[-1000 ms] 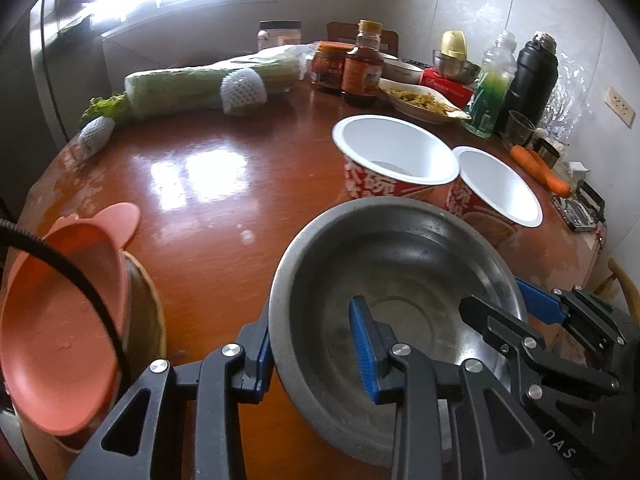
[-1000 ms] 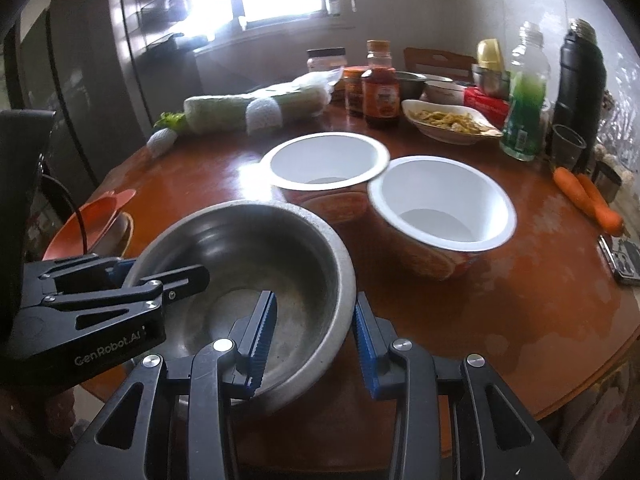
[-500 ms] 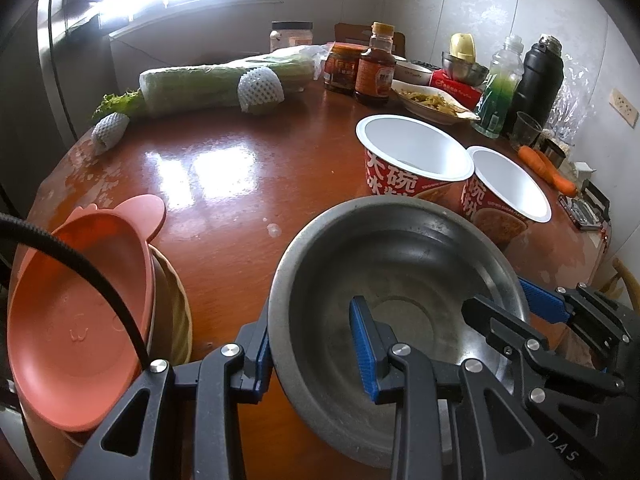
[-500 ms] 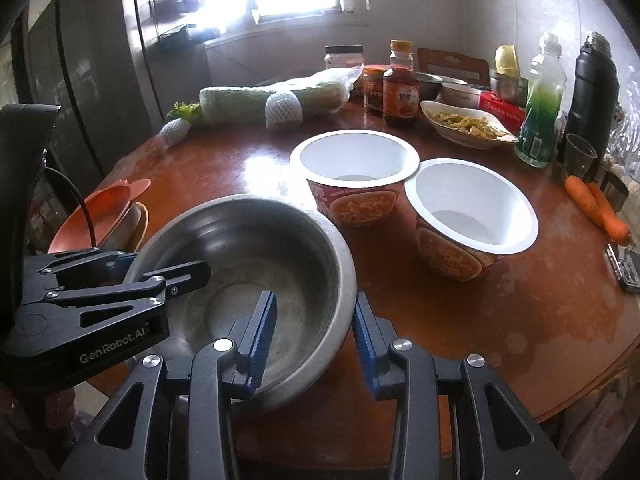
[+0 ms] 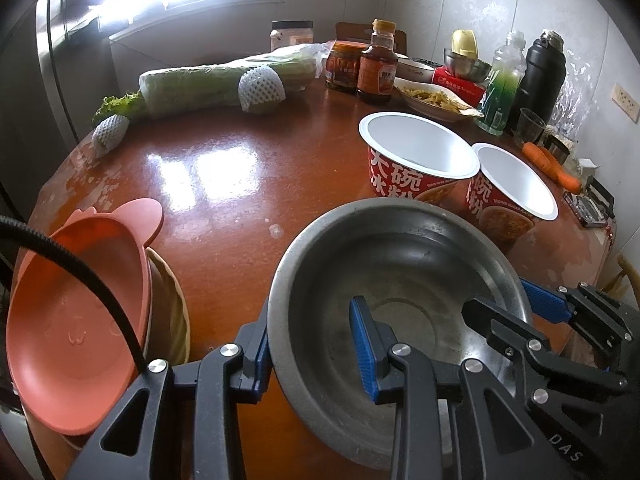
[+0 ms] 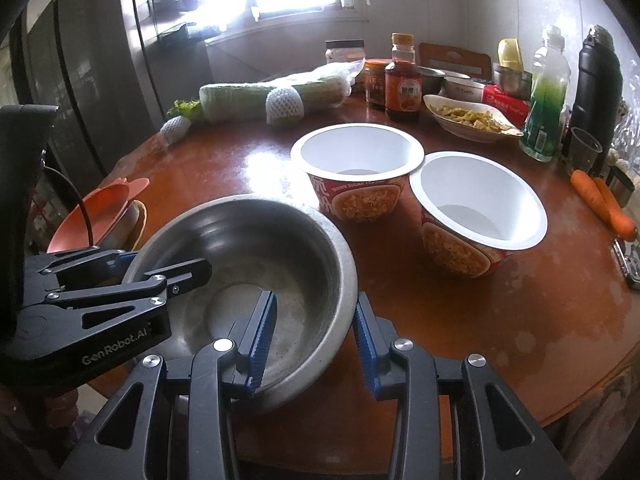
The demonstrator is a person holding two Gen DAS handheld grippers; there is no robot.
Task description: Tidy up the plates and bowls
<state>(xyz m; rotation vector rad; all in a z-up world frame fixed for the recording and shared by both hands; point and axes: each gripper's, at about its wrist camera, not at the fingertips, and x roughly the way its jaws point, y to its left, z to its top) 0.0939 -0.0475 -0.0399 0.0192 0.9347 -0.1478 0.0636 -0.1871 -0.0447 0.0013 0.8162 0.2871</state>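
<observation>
Both grippers sit on the steel bowl (image 5: 400, 272) at the near edge of the counter (image 5: 240, 184). From my left gripper (image 5: 312, 356) I see one blue pad outside the bowl's left wall and the other inside it, the rim pinched between them, so that side is clamped on the bowl. My right gripper (image 6: 316, 338) straddles the bowl's right rim, one finger inside and one outside. Its jaws are opening at this moment, and in the right wrist view I can see a gap between the outer pad and the bowl's wall, so I read that side as letting go, with the rim between the fingers but not pressed.

Just beyond the steel bowl stand two paper noodle bowls (image 6: 356, 172), white inside and red outside, upright, empty and touching each other at the rim. At the counter's left edge a pink plate (image 5: 76, 324) leans tilted on a stack of tan dishes (image 5: 172, 312), with a black cable crossing in front of it.

Farther back I see a long wrapped cabbage (image 5: 208, 84), a sauce bottle (image 5: 378, 68), a white dish of food (image 5: 432, 100), a green bottle (image 5: 502, 84), a black flask (image 5: 540, 76) and two carrots (image 5: 552, 162).
</observation>
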